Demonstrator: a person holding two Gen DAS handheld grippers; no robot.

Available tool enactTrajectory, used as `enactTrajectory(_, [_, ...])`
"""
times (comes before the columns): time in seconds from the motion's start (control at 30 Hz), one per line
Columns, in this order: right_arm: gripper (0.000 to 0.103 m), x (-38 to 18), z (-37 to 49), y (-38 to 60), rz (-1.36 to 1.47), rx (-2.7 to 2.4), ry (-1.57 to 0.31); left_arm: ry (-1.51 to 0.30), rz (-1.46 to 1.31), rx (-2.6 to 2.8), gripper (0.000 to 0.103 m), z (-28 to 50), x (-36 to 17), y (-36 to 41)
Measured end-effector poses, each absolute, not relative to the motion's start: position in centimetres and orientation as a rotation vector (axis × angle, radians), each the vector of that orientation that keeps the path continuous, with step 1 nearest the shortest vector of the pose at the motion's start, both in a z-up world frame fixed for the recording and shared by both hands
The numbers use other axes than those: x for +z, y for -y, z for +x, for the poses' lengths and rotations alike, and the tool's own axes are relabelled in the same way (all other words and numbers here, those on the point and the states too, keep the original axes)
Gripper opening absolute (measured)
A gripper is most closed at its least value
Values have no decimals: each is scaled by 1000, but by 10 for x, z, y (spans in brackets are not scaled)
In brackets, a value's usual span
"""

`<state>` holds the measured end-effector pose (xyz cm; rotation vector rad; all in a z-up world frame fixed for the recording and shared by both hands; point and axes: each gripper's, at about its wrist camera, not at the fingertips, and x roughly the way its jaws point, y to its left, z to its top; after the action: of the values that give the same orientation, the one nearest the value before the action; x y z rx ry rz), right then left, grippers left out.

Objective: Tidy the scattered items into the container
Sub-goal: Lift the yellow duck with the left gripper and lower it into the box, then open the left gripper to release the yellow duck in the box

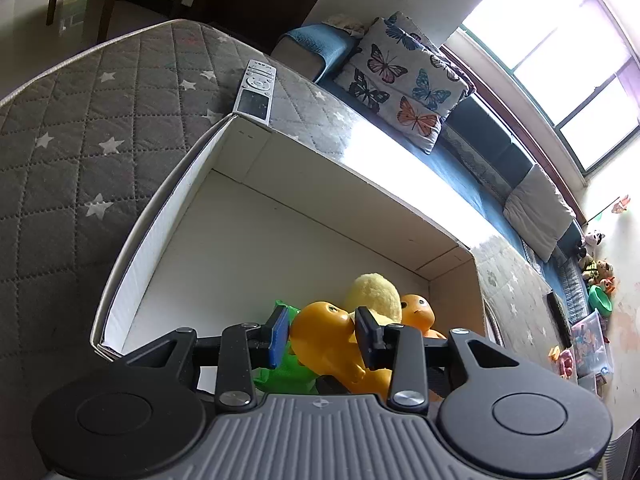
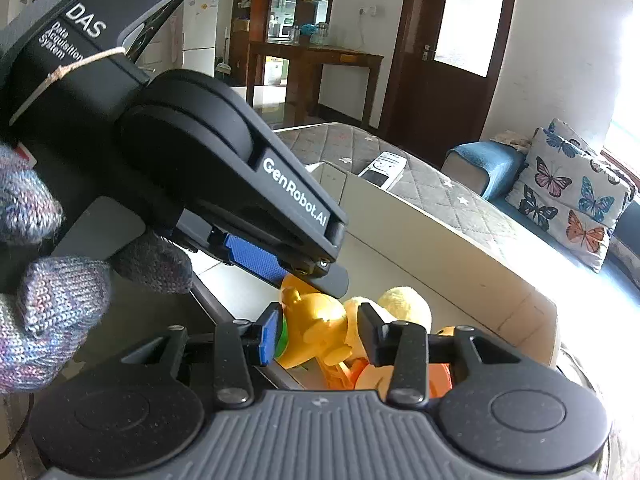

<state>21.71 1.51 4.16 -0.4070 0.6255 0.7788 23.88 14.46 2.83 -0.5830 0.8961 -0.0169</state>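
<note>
A white cardboard box point(image 1: 168, 208) lies open on a grey quilted star cover. At its near end sit a yellow plush point(image 1: 374, 290), a small orange figure point(image 1: 416, 308) and a green item point(image 1: 280, 372). My left gripper point(image 1: 322, 336) is shut on an orange plastic toy point(image 1: 320, 328) over that end. In the right wrist view the left gripper point(image 2: 320, 276) reaches in from the upper left, held by a gloved hand point(image 2: 48, 300). The same orange toy point(image 2: 316, 320) stands between the pads of my right gripper point(image 2: 318, 336), touching both. The yellow plush point(image 2: 404, 304) lies behind.
A silver remote control point(image 1: 256, 92) lies on the quilted cover just beyond the box's far corner. A blue sofa with a butterfly cushion point(image 1: 404, 84) runs along the window side. Toys are piled at the far right point(image 1: 596, 272). A wooden door point(image 2: 444, 52) and a shelf stand behind.
</note>
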Motion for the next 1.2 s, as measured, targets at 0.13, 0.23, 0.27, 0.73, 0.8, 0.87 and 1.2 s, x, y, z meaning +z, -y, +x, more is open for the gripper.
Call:
enactTrajectory(0.13, [41, 44, 213, -14, -395, 776, -613, -888, -586, -23, 39, 236, 30, -145])
enactTrajectory(0.23, [40, 45, 211, -15, -391, 772, -615, -888, -588, -21, 39, 235, 30, -146])
enactTrajectory(0.27, [40, 45, 211, -15, -389, 770, -618, -887, -589, -20, 39, 235, 30, -146])
enactTrajectory(0.73, [40, 48, 203, -14, -392, 764, -613, -872, -590, -23, 39, 229, 35, -147])
enactTrajectory(0.8, [40, 48, 202, -13, -390, 762, -613, -871, -590, -23, 39, 228, 35, -148])
enactTrajectory(0.87, [40, 49, 201, -13, -388, 761, -611, -868, -590, -21, 39, 228, 36, -148])
enactTrajectory(1.2, [41, 51, 197, -13, -385, 749, -602, -859, -591, -24, 39, 222, 39, -148])
